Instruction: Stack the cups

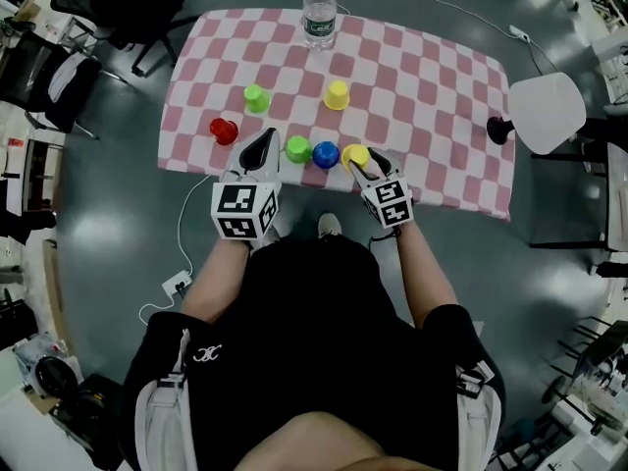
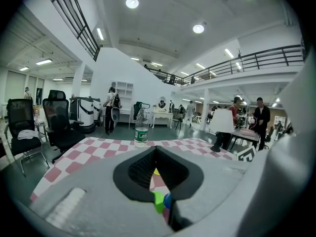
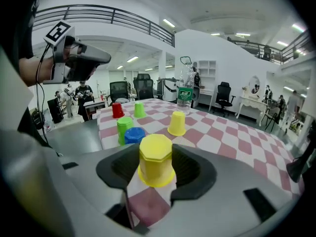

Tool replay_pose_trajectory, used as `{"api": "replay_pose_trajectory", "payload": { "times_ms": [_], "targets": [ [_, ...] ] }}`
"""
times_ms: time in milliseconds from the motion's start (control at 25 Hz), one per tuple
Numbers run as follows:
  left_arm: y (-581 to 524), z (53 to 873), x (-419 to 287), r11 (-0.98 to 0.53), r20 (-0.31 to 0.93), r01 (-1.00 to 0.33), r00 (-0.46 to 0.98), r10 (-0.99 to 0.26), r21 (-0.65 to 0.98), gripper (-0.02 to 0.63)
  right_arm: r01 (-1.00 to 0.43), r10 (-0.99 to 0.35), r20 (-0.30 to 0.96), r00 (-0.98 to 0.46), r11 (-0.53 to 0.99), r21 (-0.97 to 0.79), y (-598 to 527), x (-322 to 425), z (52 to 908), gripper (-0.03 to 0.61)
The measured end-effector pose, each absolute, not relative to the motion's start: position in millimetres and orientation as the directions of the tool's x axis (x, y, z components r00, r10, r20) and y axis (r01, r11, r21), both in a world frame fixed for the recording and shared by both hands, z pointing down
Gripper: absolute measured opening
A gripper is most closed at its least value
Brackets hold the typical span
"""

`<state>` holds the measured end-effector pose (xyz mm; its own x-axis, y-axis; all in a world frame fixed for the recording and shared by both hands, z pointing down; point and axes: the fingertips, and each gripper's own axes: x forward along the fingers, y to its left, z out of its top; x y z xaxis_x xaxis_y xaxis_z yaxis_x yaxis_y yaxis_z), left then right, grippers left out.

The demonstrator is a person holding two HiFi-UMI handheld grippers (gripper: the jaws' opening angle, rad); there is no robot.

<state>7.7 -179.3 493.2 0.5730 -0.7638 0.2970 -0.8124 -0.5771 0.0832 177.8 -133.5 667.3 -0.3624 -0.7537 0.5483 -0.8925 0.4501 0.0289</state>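
Several upturned cups stand on the pink-and-white checked table (image 1: 432, 116). A red cup (image 1: 224, 130), a green cup (image 1: 256, 97) and a yellow cup (image 1: 337, 94) stand further back. Along the near edge there is a row: a green cup (image 1: 298, 149), a blue cup (image 1: 326, 154) and a yellow cup (image 1: 353, 152). My right gripper (image 1: 361, 163) is open, and the near yellow cup (image 3: 156, 157) stands on the cloth between its jaws. My left gripper (image 1: 264, 137) hovers left of the near green cup (image 2: 158, 201), shut and holding nothing.
A water bottle (image 1: 320, 13) stands at the table's far edge. A white lamp (image 1: 545, 111) leans in at the table's right end. Black office chairs (image 1: 59, 77) are on the left, and a cable (image 1: 182, 253) runs across the floor.
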Motion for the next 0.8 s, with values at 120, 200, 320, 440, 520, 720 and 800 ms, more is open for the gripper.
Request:
{"api": "replay_pose_trajectory", "payload": {
  "times_ms": [120, 200, 320, 440, 520, 720, 800],
  "targets": [
    [-181, 491, -1, -0.582, 0.294, -0.809, 0.578, -0.761, 0.084, 0.015, -0.905, -0.744, 0.579, -0.333, 0.424, 0.024, -130, 175, 678, 0.207],
    [-183, 489, -6, -0.584, 0.292, -0.807, 0.581, -0.760, 0.084, 0.015, -0.914, -0.747, 0.587, -0.312, 0.404, 0.029, -129, 175, 684, 0.207],
    [-185, 488, -13, -0.586, 0.291, -0.806, 0.581, -0.760, 0.078, 0.015, -0.923, -0.753, 0.593, -0.286, 0.382, 0.041, -132, 177, 693, 0.207],
    [-187, 487, -18, -0.584, 0.291, -0.808, 0.578, -0.763, 0.074, 0.015, -0.938, -0.771, 0.576, -0.270, 0.347, 0.025, -136, 179, 698, 0.207],
    [-188, 487, -20, -0.583, 0.292, -0.809, 0.577, -0.763, 0.074, 0.015, -0.946, -0.788, 0.559, -0.260, 0.324, 0.016, -138, 180, 697, 0.207],
    [-189, 487, -20, -0.587, 0.295, -0.806, 0.580, -0.759, 0.075, 0.015, -0.949, -0.802, 0.543, -0.251, 0.314, 0.026, -139, 181, 697, 0.207],
    [-189, 487, -18, -0.590, 0.294, -0.804, 0.583, -0.757, 0.075, 0.015, -0.950, -0.798, 0.548, -0.251, 0.312, 0.021, -139, 180, 697, 0.207]
  ]
}}
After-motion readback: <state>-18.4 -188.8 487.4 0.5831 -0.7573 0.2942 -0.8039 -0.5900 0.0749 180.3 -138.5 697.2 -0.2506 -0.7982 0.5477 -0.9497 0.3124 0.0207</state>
